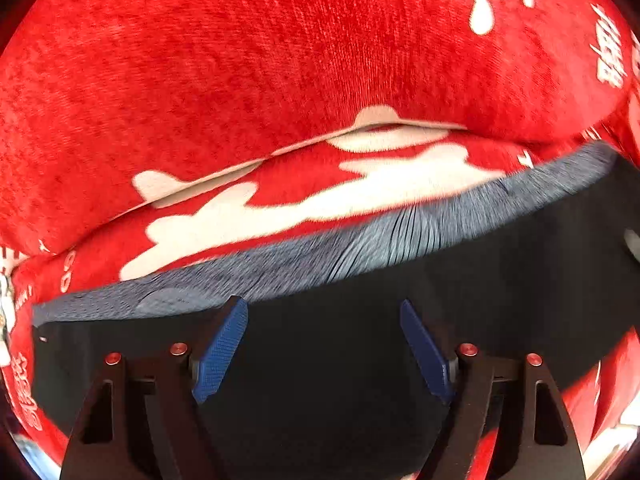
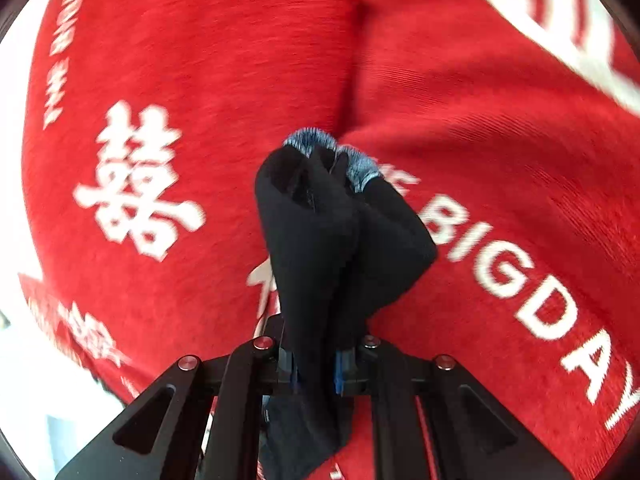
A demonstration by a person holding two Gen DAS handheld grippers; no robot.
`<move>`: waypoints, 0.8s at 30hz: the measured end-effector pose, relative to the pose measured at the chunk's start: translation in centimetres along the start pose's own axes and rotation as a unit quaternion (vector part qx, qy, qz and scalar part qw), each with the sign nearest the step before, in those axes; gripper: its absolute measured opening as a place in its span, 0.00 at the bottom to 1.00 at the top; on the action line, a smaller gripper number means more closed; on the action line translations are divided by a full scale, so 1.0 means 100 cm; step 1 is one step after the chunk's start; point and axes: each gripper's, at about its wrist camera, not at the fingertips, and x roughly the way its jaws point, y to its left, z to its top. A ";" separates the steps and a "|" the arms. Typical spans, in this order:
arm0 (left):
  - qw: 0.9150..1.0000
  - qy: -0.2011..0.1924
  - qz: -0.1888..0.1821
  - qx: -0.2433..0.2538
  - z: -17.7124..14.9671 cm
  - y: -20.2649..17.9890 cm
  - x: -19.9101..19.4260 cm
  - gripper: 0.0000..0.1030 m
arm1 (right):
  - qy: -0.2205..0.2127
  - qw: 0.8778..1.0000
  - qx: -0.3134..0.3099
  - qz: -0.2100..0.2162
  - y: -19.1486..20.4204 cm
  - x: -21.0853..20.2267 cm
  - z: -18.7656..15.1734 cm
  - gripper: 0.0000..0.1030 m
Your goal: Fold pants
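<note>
The pants are black with a grey ribbed waistband. In the left wrist view the black cloth lies flat under my left gripper, whose blue pads stand wide apart, open, just over the cloth behind the waistband. In the right wrist view my right gripper is shut on a bunched part of the black pants, which stands up ahead of the fingers with a bit of grey band at its tip.
A red cloth with white characters and letters covers the surface under the pants in both views. It has a fold or seam beyond the waistband. A pale area shows at the far left.
</note>
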 end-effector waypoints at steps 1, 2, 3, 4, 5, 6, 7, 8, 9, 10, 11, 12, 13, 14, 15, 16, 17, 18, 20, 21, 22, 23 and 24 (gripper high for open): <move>1.000 0.019 -0.010 -0.007 0.005 -0.007 0.013 0.79 | 0.002 1.000 -0.016 -0.001 0.010 -0.002 -0.003 0.12; 0.999 0.048 -0.010 0.003 0.007 -0.019 0.029 0.79 | 0.004 1.000 -0.027 -0.002 0.018 -0.003 -0.005 0.12; 0.999 0.036 0.005 0.011 0.006 -0.025 0.032 0.84 | 0.006 0.999 -0.040 -0.002 0.027 -0.005 -0.008 0.13; 0.999 0.009 0.018 0.025 0.005 -0.033 0.027 0.84 | 0.013 0.998 -0.058 -0.004 0.040 -0.002 -0.012 0.12; 0.999 0.008 0.022 0.038 0.005 -0.036 0.025 0.84 | 0.012 0.997 -0.077 -0.010 0.051 -0.002 -0.015 0.12; 0.999 0.014 0.009 0.041 0.006 -0.033 0.022 0.83 | 0.016 0.995 -0.094 -0.014 0.061 -0.001 -0.018 0.12; 0.999 0.029 -0.014 0.027 0.008 -0.025 0.021 0.83 | 0.017 0.992 -0.120 -0.022 0.074 0.000 -0.023 0.12; 0.998 0.046 -0.040 0.001 0.008 -0.011 0.020 0.83 | 0.020 0.988 -0.148 -0.029 0.089 0.002 -0.029 0.12; 0.997 0.049 -0.051 -0.015 0.009 0.000 0.018 0.83 | 0.021 0.986 -0.164 -0.034 0.093 -0.003 -0.034 0.12; 0.997 0.047 -0.058 -0.032 0.009 0.016 0.012 0.83 | 0.026 0.981 -0.188 -0.042 0.104 -0.002 -0.041 0.12; 0.997 0.042 -0.058 -0.040 0.008 0.028 0.007 0.83 | 0.031 0.975 -0.214 -0.052 0.118 0.001 -0.049 0.13; 0.997 0.035 -0.053 -0.045 0.007 0.044 0.000 0.83 | 0.036 0.969 -0.237 -0.059 0.127 0.003 -0.058 0.13; 0.997 0.030 -0.048 -0.050 0.006 0.061 -0.007 0.83 | 0.044 0.961 -0.266 -0.068 0.141 0.009 -0.070 0.13; 0.997 0.027 -0.045 -0.053 0.004 0.077 -0.012 0.83 | 0.050 0.954 -0.285 -0.073 0.150 0.014 -0.080 0.13; 0.997 0.026 -0.040 -0.058 0.000 0.095 -0.018 0.83 | 0.062 0.944 -0.315 -0.081 0.163 0.023 -0.097 0.13; 0.997 0.026 -0.032 -0.062 -0.004 0.114 -0.023 0.83 | 0.069 0.936 -0.333 -0.088 0.171 0.031 -0.110 0.13; 0.997 0.026 -0.026 -0.065 -0.009 0.125 -0.027 0.83 | 0.081 0.924 -0.359 -0.100 0.180 0.044 -0.129 0.13; 0.997 0.028 -0.017 -0.071 -0.014 0.147 -0.031 0.83 | 0.088 0.916 -0.375 -0.110 0.183 0.052 -0.142 0.13; 0.996 0.033 -0.003 -0.083 -0.025 0.177 -0.031 0.83 | 0.115 0.890 -0.418 -0.141 0.190 0.089 -0.185 0.14; 0.995 0.041 0.003 -0.094 -0.035 0.196 -0.029 0.83 | 0.124 0.883 -0.428 -0.149 0.189 0.101 -0.197 0.16; 0.993 0.049 0.005 -0.105 -0.047 0.221 -0.024 0.83 | 0.142 0.869 -0.444 -0.165 0.186 0.125 -0.220 0.20; 0.991 0.060 0.005 -0.122 -0.055 0.237 -0.022 0.83 | 0.158 0.856 -0.457 -0.182 0.181 0.145 -0.237 0.24; 0.989 0.068 0.003 -0.135 -0.061 0.248 -0.021 0.83 | 0.178 0.836 -0.473 -0.212 0.173 0.167 -0.257 0.30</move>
